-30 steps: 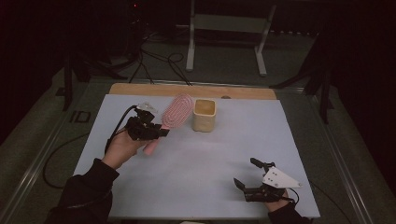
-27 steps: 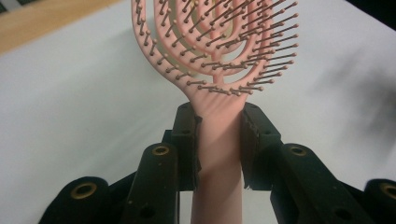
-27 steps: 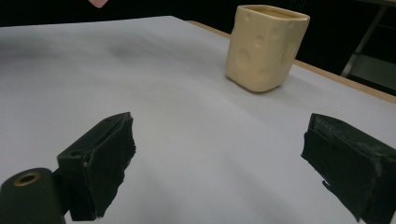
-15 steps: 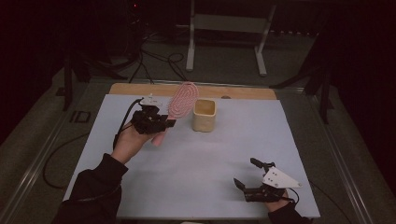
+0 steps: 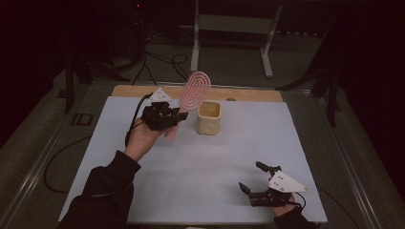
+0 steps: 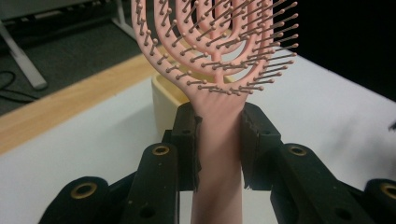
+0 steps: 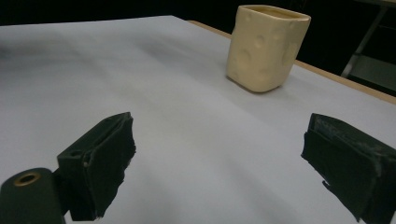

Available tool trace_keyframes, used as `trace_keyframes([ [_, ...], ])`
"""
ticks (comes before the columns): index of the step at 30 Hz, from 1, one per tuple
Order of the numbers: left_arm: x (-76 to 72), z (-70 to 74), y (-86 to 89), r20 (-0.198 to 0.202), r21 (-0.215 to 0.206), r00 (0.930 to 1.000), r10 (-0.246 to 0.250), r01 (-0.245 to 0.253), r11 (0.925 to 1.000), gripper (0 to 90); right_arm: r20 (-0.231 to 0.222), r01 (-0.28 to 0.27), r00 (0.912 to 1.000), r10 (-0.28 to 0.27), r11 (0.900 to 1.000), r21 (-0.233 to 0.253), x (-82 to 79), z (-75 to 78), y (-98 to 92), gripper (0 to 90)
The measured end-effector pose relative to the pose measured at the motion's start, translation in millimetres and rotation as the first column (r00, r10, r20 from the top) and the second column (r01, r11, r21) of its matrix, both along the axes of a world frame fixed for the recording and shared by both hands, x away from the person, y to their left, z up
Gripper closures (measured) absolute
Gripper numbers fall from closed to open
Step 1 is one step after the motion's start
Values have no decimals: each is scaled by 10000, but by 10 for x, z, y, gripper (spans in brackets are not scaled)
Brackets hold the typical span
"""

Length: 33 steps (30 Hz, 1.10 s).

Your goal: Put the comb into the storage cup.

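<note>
The left hand-held gripper (image 5: pixel 177 116) is clamped on the handle of the pink hairbrush (image 5: pixel 193 92), holding it upright above the surface (image 5: pixel 229 157), head up, near the far edge. Just beside the brush stands the cream cup (image 5: pixel 209 118) on the surface. The right hand-held gripper (image 5: pixel 250 177) sits low near the surface's near right corner, jaws wide apart and holding nothing.
</note>
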<state>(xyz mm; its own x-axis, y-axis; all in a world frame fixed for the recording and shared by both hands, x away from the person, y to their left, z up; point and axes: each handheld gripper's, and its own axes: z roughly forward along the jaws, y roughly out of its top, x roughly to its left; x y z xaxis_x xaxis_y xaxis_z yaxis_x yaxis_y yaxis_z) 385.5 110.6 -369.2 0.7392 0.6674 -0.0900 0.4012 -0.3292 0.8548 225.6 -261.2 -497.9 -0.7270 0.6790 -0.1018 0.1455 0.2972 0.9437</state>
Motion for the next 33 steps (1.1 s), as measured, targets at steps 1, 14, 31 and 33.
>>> trace_keyframes([
  [1, 14, 14, -16, 41, -42, 10000, 34, -34, 10000, 706, -3, -11, 10000, 11, 10000, 12, 1, -1, 0, 85],
  [14, 200, 157, -280, 616, -780, 9980, -141, 188, 9968, 706, -1, -27, 10000, 27, 10000, -11, 2, -3, -3, 85],
  [31, 428, 138, -552, 1156, -1925, 9926, -374, 593, 9795, 706, -14, -62, 10000, 62, 10000, -5, 4, -5, 0, 85],
  [33, 450, 145, -583, 1285, -2012, 9908, -426, 681, 9772, 706, 7, -70, 10000, 70, 10000, -19, 4, -5, -1, 86],
])
